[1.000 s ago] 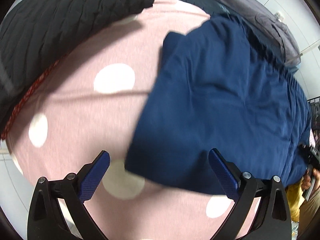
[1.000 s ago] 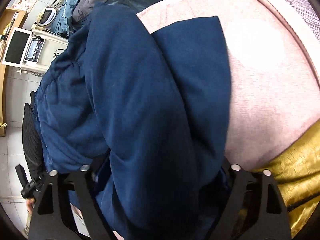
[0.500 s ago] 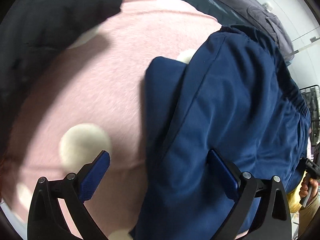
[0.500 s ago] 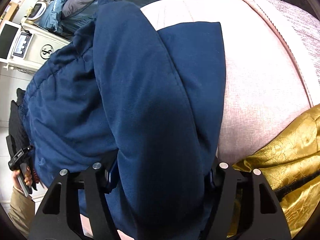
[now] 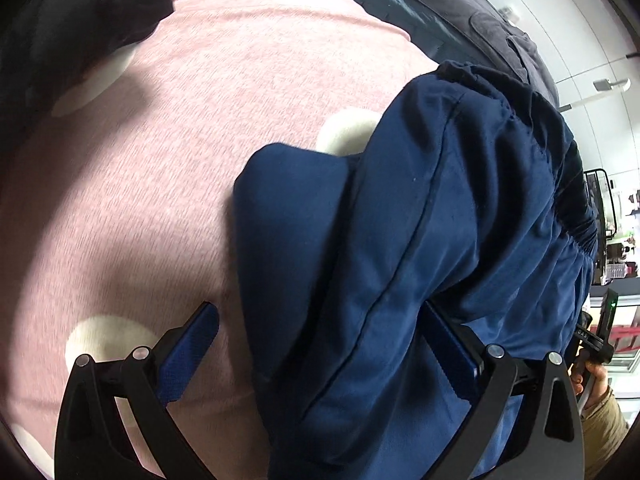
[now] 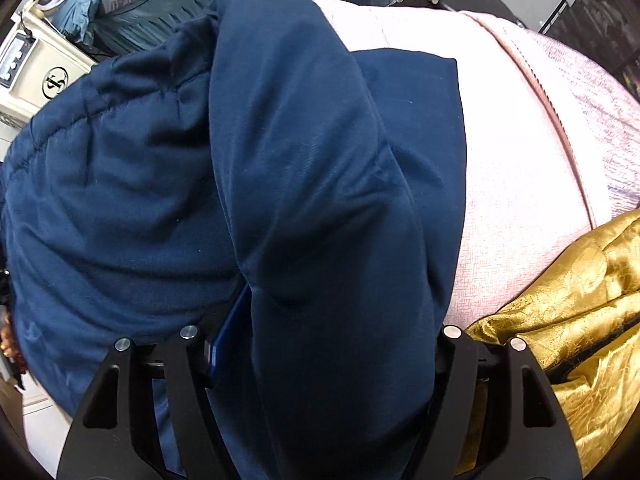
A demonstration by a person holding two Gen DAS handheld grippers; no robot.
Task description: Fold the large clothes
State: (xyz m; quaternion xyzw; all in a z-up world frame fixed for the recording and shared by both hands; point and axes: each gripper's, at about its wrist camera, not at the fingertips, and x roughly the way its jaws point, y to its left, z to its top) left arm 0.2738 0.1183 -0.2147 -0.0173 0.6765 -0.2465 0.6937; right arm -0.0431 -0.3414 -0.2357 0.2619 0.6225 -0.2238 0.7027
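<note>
A navy garment [image 5: 440,220] with a gathered waistband lies on a pink bedsheet with white dots [image 5: 140,200]. Part of it is lifted into a thick fold. In the left wrist view my left gripper [image 5: 320,352] stands open. Its left pad [image 5: 188,352] hangs over bare sheet, and the fold's edge drapes over the right pad. In the right wrist view my right gripper [image 6: 336,312] has the bunched navy garment [image 6: 300,160] filling its jaws. Its left pad [image 6: 228,332] presses the cloth while the jaws are opening slightly. The right pad is hidden by cloth.
A black quilted garment [image 5: 60,20] lies at the back left, and grey clothing [image 5: 500,20] runs along the far edge. A gold satin garment [image 6: 580,300] sits right of the right gripper. A white device [image 6: 36,72] stands off the bed. A hand [image 5: 592,368] shows at the right.
My left gripper came down and right, so the garment's edge now lies between its fingers. The flat cloth has risen into a fold. The right gripper tipped further down, still on the fold.
</note>
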